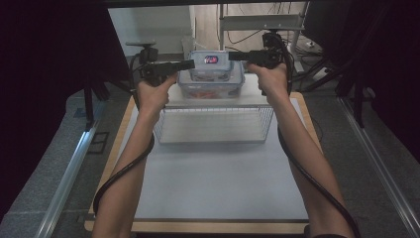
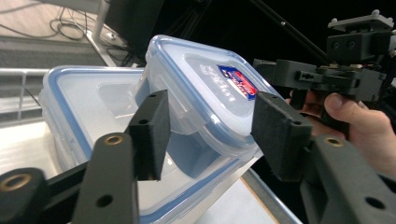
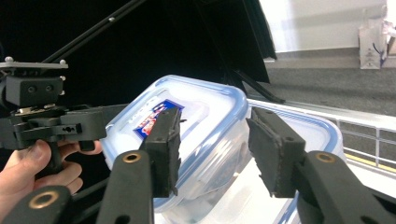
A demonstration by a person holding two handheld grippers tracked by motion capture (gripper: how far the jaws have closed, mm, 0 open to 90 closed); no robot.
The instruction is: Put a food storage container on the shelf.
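The small container's lid carries a red-and-blue sticker, upper centre-right in the left gripper view; its white lettering is too blurred to read. Beside it on the lid sits embossed lettering, likewise illegible. The sticker also shows in the high view and the right gripper view, unreadable there too.

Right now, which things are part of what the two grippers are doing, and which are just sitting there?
Part of the job:
- small container, between the jaws of both grippers
- big container underneath it
- left gripper
- right gripper

Just sitting there:
- wire basket
- white table mat
- shelf frame behind the table
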